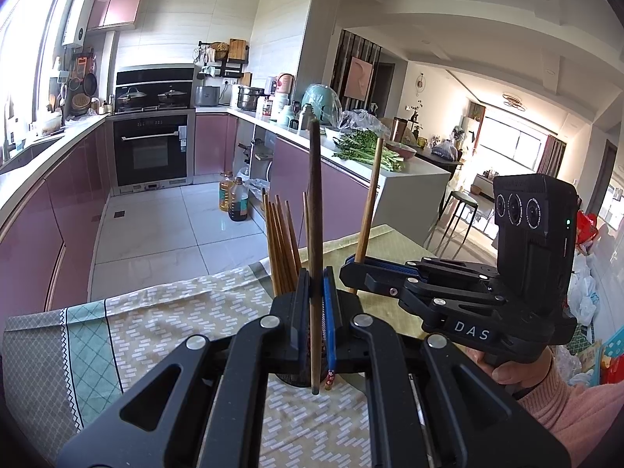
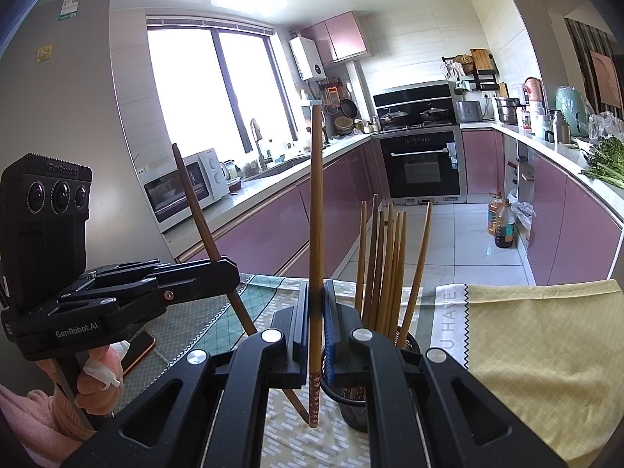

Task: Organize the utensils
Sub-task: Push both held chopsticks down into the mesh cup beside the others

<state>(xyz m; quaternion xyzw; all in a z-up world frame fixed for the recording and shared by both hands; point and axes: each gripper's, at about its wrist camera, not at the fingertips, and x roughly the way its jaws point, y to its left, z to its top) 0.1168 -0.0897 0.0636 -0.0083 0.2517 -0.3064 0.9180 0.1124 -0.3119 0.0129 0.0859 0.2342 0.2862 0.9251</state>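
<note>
Both jaws pinch one chopstick each: left gripper the dark chopstick, right gripper the light chopstick. Lower each upright, tip first, into the holder.

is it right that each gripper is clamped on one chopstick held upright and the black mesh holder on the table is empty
Not quite. The left gripper and right gripper are each shut on one chopstick: a dark chopstick and a lighter chopstick, both roughly upright. But the black mesh holder is not empty: the right wrist view shows a bunch of wooden chopsticks standing in it.
</note>
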